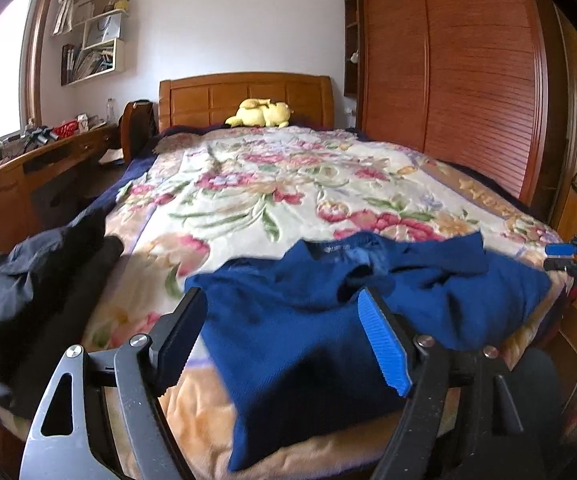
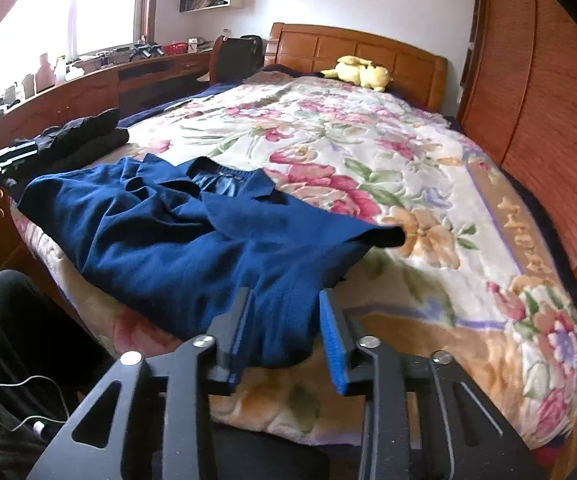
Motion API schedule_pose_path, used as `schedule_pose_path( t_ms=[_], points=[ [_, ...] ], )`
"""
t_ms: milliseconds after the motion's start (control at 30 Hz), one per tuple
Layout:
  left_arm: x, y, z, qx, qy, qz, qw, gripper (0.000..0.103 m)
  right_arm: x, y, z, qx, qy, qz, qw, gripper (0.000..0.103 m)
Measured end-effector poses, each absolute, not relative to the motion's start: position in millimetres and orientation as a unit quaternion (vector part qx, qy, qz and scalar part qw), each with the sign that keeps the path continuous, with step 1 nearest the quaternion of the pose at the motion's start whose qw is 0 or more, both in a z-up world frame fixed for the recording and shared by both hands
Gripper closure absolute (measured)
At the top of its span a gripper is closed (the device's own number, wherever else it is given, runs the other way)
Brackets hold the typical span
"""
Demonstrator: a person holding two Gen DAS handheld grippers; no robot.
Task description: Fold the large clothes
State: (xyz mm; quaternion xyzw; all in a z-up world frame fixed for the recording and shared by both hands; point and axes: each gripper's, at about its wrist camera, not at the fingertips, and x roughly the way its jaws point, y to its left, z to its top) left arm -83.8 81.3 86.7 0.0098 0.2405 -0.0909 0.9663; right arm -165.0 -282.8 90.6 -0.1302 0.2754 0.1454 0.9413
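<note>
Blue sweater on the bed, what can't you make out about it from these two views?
- Blue sweater: label print at the collar too small and blurred, left wrist view.
- Its lower hem: hidden behind the left gripper; in the right wrist view, behind the right gripper.
- Its underside: hidden against the blanket.

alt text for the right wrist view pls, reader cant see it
A rumpled blue garment lies at the near edge of a bed covered by a floral blanket, with the open right gripper poised at its hem. A pile of dark clothing sits to the left, and a yellow plush toy rests by the wooden headboard.
</note>
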Motion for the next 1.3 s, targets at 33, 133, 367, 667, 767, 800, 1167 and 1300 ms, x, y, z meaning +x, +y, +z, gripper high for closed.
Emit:
schedule_pose_path(
  t_ms=[33, 133, 367, 667, 767, 800, 1167, 1300],
  points=[
    [-79, 76, 91, 0.009, 0.233, -0.098, 0.967, 0.024, -165, -283, 94, -0.128, 0.275, 0.146, 0.942, 0.058],
    [-64, 64, 99, 0.013, 0.219, -0.106, 0.97, 0.024, -161, -280, 98, -0.131, 0.271, 0.146, 0.942, 0.056],
    [-20, 32, 108, 0.019, 0.215, -0.139, 0.966, 0.024, -118, -263, 101, -0.114, 0.27, 0.184, 0.938, 0.056],
    [13, 36, 80, 0.025, 0.254, -0.13, 0.958, 0.024, -40, -219, 74, -0.143, 0.329, 0.24, 0.902, 0.056],
    [12, 43, 56, 0.015, 0.275, -0.128, 0.953, 0.024, -28, -207, 64, -0.164, 0.351, 0.254, 0.886, 0.056],
    [11, 44, 48, 0.012, 0.28, -0.127, 0.951, 0.024, -25, -206, 61, -0.172, 0.356, 0.26, 0.881, 0.056],
    [3, 58, 23, -0.016, 0.279, -0.131, 0.951, 0.024, 3, -185, 58, -0.24, 0.362, 0.239, 0.868, 0.095],
    [1, 66, 25, -0.022, 0.273, -0.132, 0.952, 0.024, 21, -178, 82, -0.253, 0.337, 0.217, 0.881, 0.098]
  ],
)
